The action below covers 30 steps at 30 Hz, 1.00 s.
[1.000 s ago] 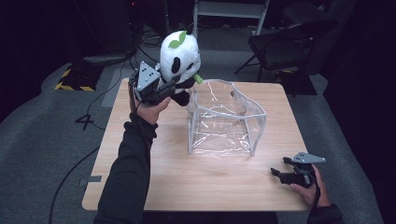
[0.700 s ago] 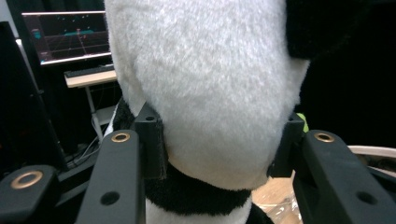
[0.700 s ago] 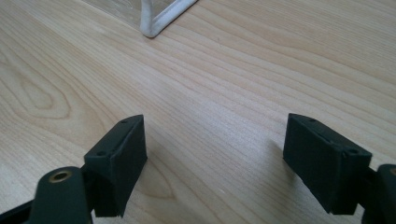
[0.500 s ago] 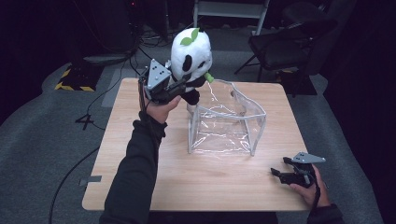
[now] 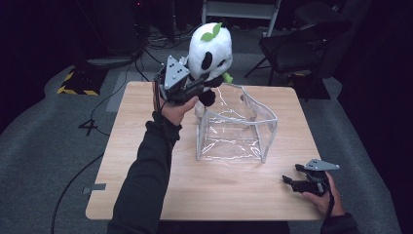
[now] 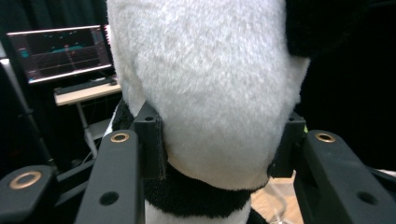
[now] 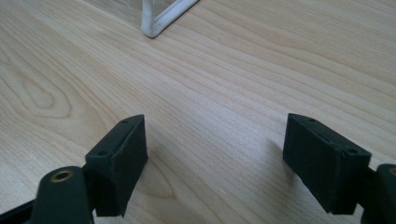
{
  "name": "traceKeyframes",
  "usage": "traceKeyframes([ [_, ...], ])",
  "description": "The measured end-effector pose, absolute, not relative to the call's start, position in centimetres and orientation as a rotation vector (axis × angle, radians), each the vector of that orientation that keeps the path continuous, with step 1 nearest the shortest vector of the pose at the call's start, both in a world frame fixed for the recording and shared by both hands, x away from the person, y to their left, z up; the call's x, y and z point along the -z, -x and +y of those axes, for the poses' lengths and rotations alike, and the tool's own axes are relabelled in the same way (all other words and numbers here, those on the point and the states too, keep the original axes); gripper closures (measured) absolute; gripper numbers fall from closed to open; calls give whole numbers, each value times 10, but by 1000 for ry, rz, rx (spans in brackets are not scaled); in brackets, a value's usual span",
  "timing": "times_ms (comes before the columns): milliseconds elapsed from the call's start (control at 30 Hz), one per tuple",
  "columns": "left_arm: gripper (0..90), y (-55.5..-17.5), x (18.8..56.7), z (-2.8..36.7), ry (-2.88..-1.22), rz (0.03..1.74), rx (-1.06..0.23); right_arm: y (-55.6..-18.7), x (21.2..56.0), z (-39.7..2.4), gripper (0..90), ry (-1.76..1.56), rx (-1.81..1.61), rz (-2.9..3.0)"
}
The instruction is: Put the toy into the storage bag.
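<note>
White plush panda clamped at the neck by the left gripper, held in the air over the far left corner of the clear plastic bag. Right gripper rests on the wooden table, jaws wide apart, holding nothing.

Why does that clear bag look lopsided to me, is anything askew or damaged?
The clear bag stands open on the table, but its rim sags unevenly and its walls are creased; no tear or spill shows. The left gripper holds the panda plush beside it.
</note>
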<state>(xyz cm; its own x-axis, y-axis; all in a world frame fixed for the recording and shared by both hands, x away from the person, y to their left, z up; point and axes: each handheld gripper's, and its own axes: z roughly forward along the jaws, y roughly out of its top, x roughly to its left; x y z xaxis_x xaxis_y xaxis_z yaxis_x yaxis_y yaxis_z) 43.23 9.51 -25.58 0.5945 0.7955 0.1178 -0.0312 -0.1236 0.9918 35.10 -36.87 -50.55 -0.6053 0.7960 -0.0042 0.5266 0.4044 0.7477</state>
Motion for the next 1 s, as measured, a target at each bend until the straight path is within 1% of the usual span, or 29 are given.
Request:
traceKeyframes([
  [500, 515, -439, 255, 59, -1562, 631, -765, -351, 506, -369, 220, -1141, -1033, 2305],
  [733, 514, -441, 264, 44, -1550, 626, -714, -351, 506, -368, 222, -1140, -1034, 2304],
  [1000, 509, -442, 276, 36, -1567, 630, -688, -350, 505, -369, 223, -1135, -1037, 2308],
])
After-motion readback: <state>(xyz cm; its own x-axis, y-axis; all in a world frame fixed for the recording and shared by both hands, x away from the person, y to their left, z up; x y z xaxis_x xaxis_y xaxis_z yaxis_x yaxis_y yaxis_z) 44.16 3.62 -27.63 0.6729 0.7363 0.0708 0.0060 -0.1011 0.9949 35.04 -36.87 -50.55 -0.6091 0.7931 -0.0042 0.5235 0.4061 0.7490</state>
